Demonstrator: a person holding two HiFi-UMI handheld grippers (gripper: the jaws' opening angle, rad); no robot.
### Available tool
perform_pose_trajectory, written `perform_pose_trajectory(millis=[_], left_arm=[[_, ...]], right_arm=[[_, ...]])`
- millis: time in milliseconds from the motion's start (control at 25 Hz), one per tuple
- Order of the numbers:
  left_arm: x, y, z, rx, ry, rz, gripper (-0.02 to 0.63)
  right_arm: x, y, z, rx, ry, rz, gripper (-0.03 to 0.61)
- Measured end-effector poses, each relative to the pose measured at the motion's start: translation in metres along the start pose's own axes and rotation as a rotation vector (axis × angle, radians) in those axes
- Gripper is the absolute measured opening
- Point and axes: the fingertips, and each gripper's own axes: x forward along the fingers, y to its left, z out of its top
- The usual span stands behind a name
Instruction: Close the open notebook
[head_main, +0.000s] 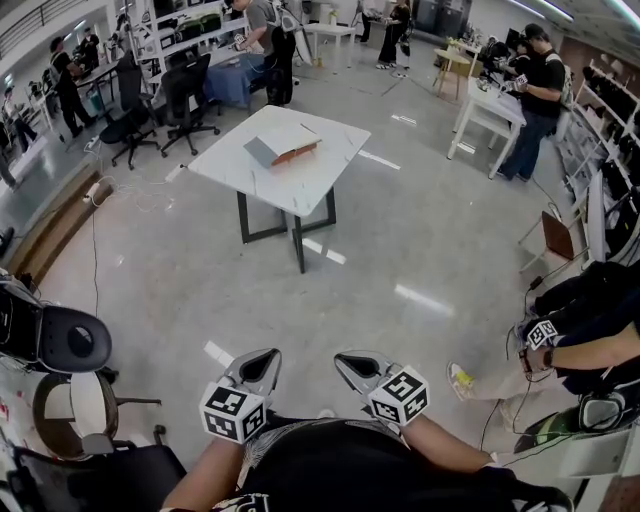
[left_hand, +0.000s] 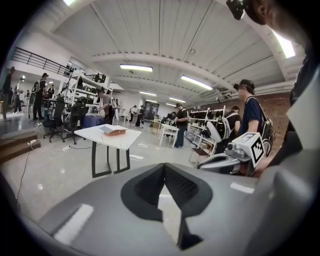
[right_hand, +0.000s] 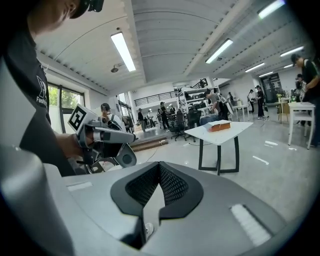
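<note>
Left gripper (head_main: 270, 354): we hold it low at 7 o'clock in the head view, close against our body; in its own view the jaws meet at the tips, with nothing between them
Right gripper (head_main: 341, 359): it sits at 5 o'clock in the head view, just beside the left one and apart from it; its jaws are likewise drawn together tip to tip and grip nothing
Notebook (head_main: 283, 146): it lies on the table at 12 o'clock from us, well apart from both grippers; we see a grey part on its left, a pale top and a reddish-brown edge facing us, but we cannot tell how far open it is
Table (head_main: 335, 160): white top on dark legs, standing alone on the glossy floor (head_main: 200, 270)
Office chairs (head_main: 186, 92): black, at 10 o'clock beyond the table
Person (head_main: 540, 95): in a dark shirt, standing at another white table at 2 o'clock
</note>
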Motion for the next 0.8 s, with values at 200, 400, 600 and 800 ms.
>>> perform_pose_trajectory(millis=[200,400,600,800], left_arm=[[0.001,-0.006,0.004,0.009,0.007,0.004,0.058],[0.004,-0.011,0.005,0.009,0.006,0.011,0.058],[0.007,-0.01,-0.003,0.0,0.028,0.016,0.058],[0.013,-0.006,0.002,-0.011,0.028,0.014,0.058]], right_arm=[[-0.009,-0.006,0.0,0.016,-0.003,-0.012,-0.003],[-0.014,-0.01,-0.003,0.025,0.006,-0.008,-0.003],[-0.011,-0.013,-0.007,0.046,0.002,-0.003,-0.003],[-0.009,-0.019,-0.006,0.067,0.002,-0.006,-0.003]])
